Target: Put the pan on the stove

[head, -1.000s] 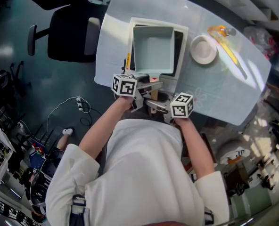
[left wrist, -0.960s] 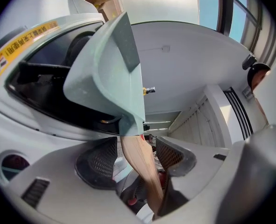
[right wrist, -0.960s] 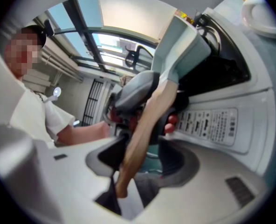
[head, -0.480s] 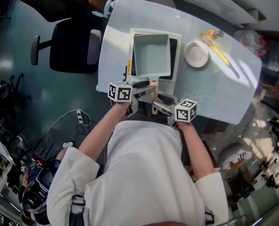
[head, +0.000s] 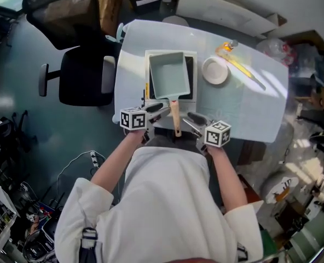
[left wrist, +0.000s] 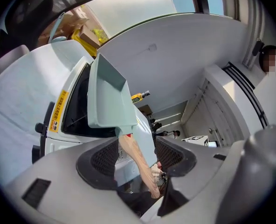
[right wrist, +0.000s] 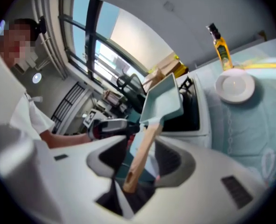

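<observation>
The left gripper [head: 157, 110] has its fingers [left wrist: 104, 160] spread wide, with the wooden handle [head: 174, 116] untouched in the gap. The right gripper [head: 191, 118] is also unclenched, though its fingers have just been closing slightly around the same free handle. The pan [head: 170, 75] sits empty on the stove [head: 190, 73], so the placing looks done. The next move is to draw clear without nudging the handle. Further along the desk [head: 244, 108] are an empty white plate [head: 214, 70] and an oil bottle [head: 227, 47].

Setting. A table [head: 249, 111] draped in pale blue cloth stands on a dark teal floor [head: 19, 130] and is sunlit in patches. To its left is a black office chair [head: 82, 81]; beyond that, a mesh-backed chair [head: 63, 10]. Tall dark-framed windows [right wrist: 82, 27] admit daylight. The wall [left wrist: 184, 55] is plain white.
</observation>
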A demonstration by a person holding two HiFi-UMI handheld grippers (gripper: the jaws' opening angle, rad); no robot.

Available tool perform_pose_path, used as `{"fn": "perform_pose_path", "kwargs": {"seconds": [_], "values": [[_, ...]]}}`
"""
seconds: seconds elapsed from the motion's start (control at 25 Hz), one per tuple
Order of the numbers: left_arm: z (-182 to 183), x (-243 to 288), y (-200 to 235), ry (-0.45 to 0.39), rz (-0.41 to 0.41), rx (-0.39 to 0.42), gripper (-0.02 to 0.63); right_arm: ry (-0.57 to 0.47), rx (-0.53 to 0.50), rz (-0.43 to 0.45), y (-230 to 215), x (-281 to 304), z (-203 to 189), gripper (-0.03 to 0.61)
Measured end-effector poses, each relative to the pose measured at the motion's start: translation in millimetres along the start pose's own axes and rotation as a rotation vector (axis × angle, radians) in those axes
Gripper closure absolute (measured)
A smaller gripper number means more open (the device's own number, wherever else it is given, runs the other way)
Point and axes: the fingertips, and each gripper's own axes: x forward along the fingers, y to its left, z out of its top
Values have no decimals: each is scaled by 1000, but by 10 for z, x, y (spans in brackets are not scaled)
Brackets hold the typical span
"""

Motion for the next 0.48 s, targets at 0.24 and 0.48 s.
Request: {"fn": "perform_pose_path", "kwargs": {"seconds": [0.24, 0.48], "values": [[84, -122, -276, -63, 14, 119, 393, -66, -93, -30, 67, -225, 132, 437], [15, -240, -624, -108, 73, 293, 494, -134, -161, -10, 287, -506, 129, 504]]}}
